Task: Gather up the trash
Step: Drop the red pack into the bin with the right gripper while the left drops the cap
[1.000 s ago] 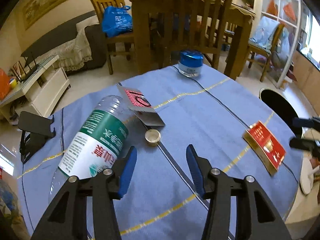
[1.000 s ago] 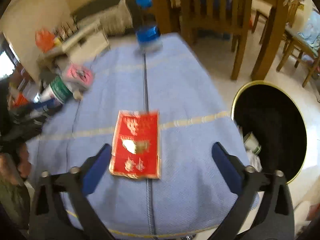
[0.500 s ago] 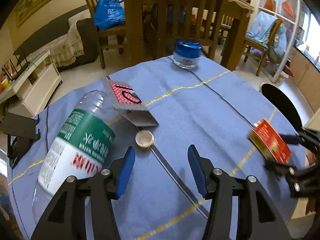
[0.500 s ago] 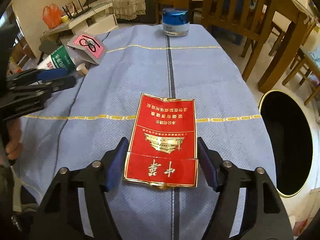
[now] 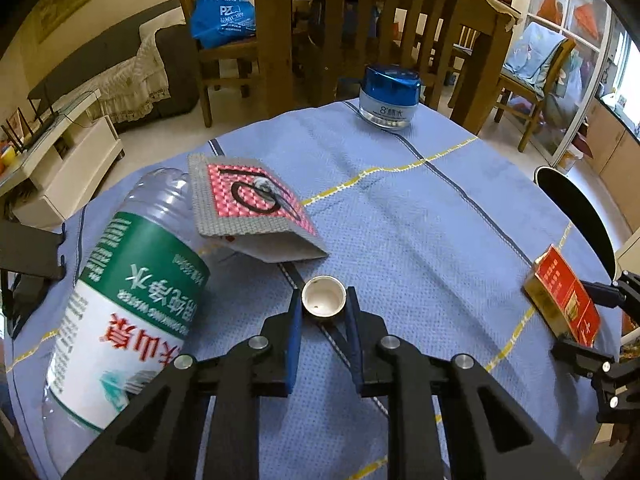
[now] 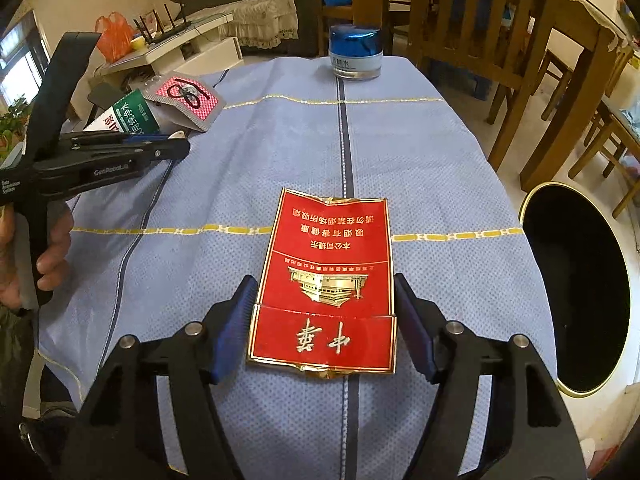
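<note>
Lying lengthwise toward the right gripper (image 6: 322,312), red cigarette pack (image 6: 325,280) seemingly clamped, left gripper (image 5: 323,312) pinching bottle cap (image 5: 323,295).

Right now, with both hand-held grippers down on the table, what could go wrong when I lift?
The left hand-held gripper, just closed, pinches the small cap only at its rim; it may pop out. The right hand-held gripper flanks the flat red pack, which could buckle or slide. The bottle lies close and may roll.

Right claw (image 6: 324,316) clamps red cigarette pack (image 6: 326,280) – black bin (image 6: 576,288) beside table.
</note>
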Action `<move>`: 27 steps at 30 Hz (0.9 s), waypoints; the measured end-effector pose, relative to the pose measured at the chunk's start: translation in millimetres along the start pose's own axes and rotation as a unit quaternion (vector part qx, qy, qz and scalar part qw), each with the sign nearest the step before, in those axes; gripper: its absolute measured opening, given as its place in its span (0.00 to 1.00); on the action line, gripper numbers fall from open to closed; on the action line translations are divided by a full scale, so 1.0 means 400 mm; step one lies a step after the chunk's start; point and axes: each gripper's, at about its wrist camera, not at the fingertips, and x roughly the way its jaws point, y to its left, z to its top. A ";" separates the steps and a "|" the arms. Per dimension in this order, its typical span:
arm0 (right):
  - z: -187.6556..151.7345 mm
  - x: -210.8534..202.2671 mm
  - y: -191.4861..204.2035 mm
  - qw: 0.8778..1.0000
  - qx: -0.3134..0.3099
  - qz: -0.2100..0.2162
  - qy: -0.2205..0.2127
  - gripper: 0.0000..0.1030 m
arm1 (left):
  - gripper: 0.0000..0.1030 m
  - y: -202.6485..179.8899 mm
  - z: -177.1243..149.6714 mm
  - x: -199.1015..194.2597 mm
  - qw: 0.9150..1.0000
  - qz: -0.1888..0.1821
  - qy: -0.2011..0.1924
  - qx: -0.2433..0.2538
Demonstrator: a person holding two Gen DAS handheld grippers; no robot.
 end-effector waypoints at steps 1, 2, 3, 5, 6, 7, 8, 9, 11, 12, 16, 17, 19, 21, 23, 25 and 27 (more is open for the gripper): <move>-0.001 -0.001 0.000 1.000 0.001 0.000 -0.002 0.65 | 0.18 -0.002 -0.006 -0.005 1.000 -0.001 0.000 -0.001; 0.000 -0.001 -0.001 1.000 0.002 0.002 -0.003 0.65 | 0.18 -0.003 -0.009 -0.009 1.000 -0.003 0.000 -0.002; -0.002 -0.003 -0.003 1.000 0.005 0.003 -0.005 0.65 | 0.18 -0.004 -0.013 -0.014 1.000 -0.007 0.001 -0.004; -0.006 -0.006 -0.006 1.000 0.009 0.006 -0.008 0.64 | 0.18 -0.007 -0.025 -0.034 1.000 -0.013 -0.001 -0.007; -0.010 -0.011 -0.007 1.000 0.009 0.009 -0.010 0.64 | 0.18 -0.009 -0.034 -0.046 1.000 -0.014 -0.004 -0.006; -0.012 -0.012 -0.007 1.000 0.007 0.010 -0.010 0.64 | 0.18 -0.016 -0.043 -0.061 1.000 -0.016 -0.009 -0.004; -0.020 -0.019 -0.007 1.000 0.004 0.011 -0.011 0.64 | 0.18 -0.025 -0.052 -0.083 1.000 -0.019 -0.016 0.002; -0.026 -0.024 -0.009 1.000 0.005 0.012 -0.012 0.64 | 0.18 -0.033 -0.058 -0.096 1.000 -0.019 -0.021 0.007; -0.038 -0.040 -0.016 1.000 0.011 0.018 -0.013 0.64 | 0.18 -0.051 -0.069 -0.131 0.999 -0.025 -0.032 0.017; -0.049 -0.055 -0.023 0.999 0.017 0.024 -0.018 0.64 | 0.18 -0.058 -0.073 -0.144 0.999 -0.031 -0.036 0.020; -0.082 -0.089 -0.055 0.998 0.045 0.046 -0.029 0.64 | 0.18 -0.095 -0.070 -0.182 0.997 -0.050 -0.046 0.032; -0.090 -0.101 -0.064 0.997 0.050 0.051 -0.034 0.64 | 0.18 -0.104 -0.066 -0.185 0.997 -0.056 -0.048 0.035; -0.101 -0.120 -0.083 0.996 0.057 0.055 -0.041 0.64 | 0.18 -0.129 -0.059 -0.193 0.996 -0.064 -0.050 0.042; -0.110 -0.134 -0.110 0.995 0.068 0.050 -0.045 0.64 | 0.18 -0.164 -0.048 -0.195 0.995 -0.068 -0.051 0.055; -0.118 -0.155 -0.150 0.994 0.085 0.040 -0.052 0.64 | 0.18 -0.204 -0.030 -0.196 0.993 -0.076 -0.051 0.068; -0.123 -0.175 -0.192 0.993 0.099 0.029 -0.059 0.64 | 0.18 -0.236 -0.020 -0.196 0.992 -0.079 -0.054 0.079; -0.128 -0.189 -0.238 0.991 0.114 0.019 -0.064 0.64 | 0.18 -0.277 -0.006 -0.196 0.991 -0.084 -0.055 0.093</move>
